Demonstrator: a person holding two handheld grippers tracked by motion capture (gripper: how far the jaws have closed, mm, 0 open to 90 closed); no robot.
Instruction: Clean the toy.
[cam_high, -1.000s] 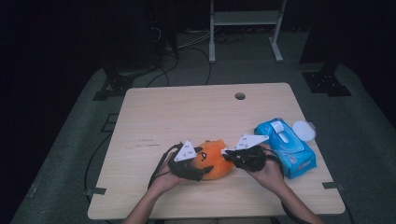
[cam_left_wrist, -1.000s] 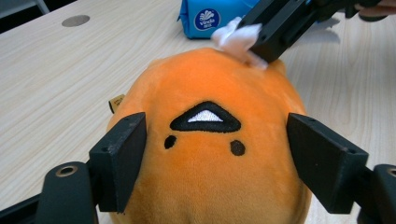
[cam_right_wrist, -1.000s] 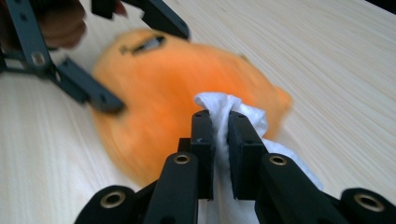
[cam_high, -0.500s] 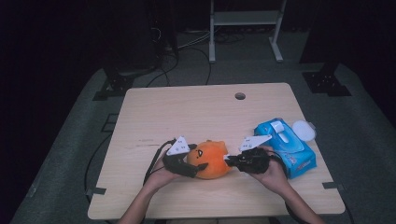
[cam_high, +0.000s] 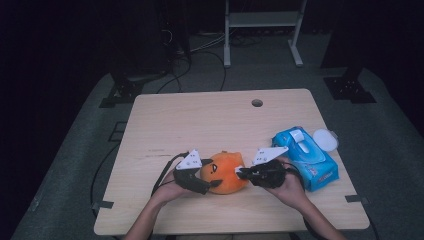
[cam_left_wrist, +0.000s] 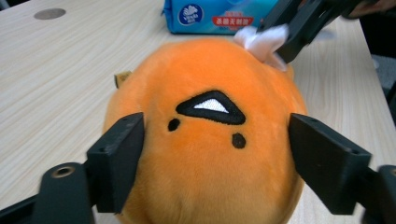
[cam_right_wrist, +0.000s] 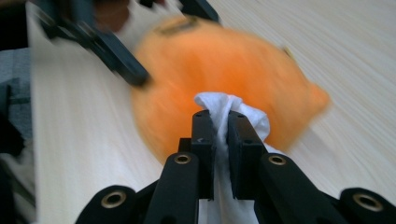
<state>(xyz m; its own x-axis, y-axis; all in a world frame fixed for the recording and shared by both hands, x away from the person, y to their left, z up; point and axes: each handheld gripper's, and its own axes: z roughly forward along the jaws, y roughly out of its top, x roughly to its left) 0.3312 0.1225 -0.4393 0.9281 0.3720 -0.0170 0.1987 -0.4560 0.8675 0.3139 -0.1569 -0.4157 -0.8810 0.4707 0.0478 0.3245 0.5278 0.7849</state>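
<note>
Your left gripper clasps the orange plush; your right gripper pinches a white wipe against it, with bare table beyond and the near edge close.

A blue wipes pack and white lid lie on the table.

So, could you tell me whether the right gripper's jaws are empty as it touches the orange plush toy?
No, the right gripper is clamped on a white wipe pressed against the orange plush toy.
</note>
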